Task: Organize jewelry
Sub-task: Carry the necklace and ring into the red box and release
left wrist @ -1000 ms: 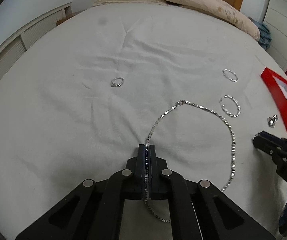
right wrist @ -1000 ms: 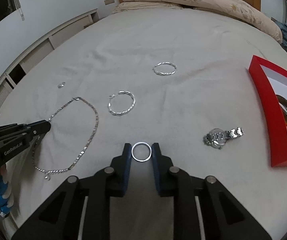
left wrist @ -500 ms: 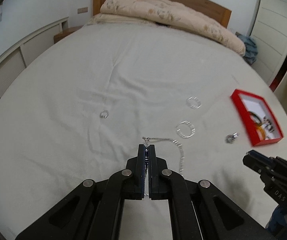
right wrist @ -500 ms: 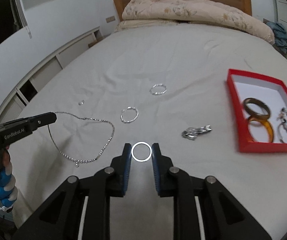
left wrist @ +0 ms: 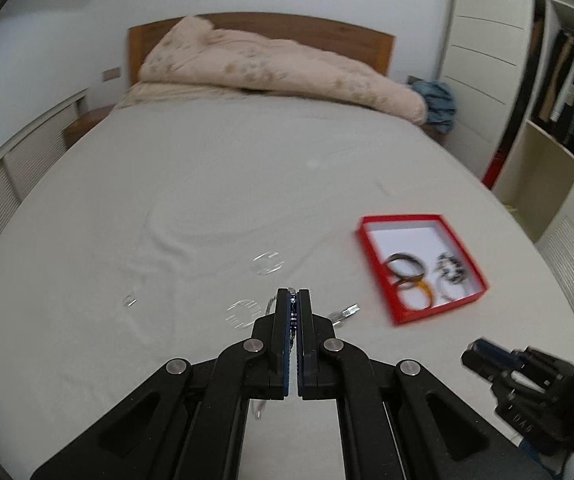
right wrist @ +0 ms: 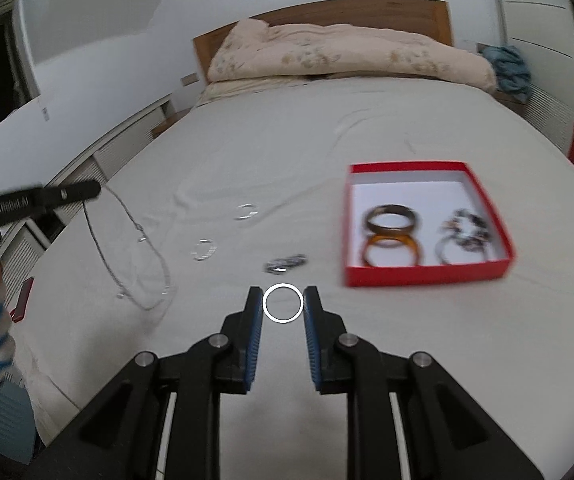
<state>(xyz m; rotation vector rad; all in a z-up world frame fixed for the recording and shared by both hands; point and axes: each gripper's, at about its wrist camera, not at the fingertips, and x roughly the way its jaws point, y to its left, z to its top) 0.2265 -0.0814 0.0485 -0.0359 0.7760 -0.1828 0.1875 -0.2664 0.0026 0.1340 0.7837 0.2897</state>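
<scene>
Left wrist view: left gripper (left wrist: pixel 294 312) pressed together on the silver necklace (left wrist: pixel 291 320), chain pinched edge-on between the pads so the rest can hang free above the bed (left wrist: pixel 207 184); a short stretch of chain showing beside the tips, another bit dangling below the fingers, most of it hidden. Red box (left wrist: pixel 421 266) lying ahead and to the right on the sheet, already carrying bangles, probably the destination for every loose piece. Two hoop bracelets (left wrist: pixel 268 263) and a watch (left wrist: pixel 343 314) left on the sheet, blurred. Right wrist view: right gripper (right wrist: pixel 283 304) narrowly spread and pinching a thin silver ring (right wrist: pixel 283 304) across its width, pads on opposite sides of the rim, opening of the ring facing the camera, so no long axis to speak of. Necklace (right wrist: pixel 127 240) hanging from the left gripper (right wrist: pixel 83 191) at far left, long axis close to vertical, loop drooping toward the bed (right wrist: pixel 287 140), lower end seemingly near or brushing the sheet. Red box (right wrist: pixel 427 270) ahead and right of the ring, open side up, well apart from both carried pieces.
</scene>
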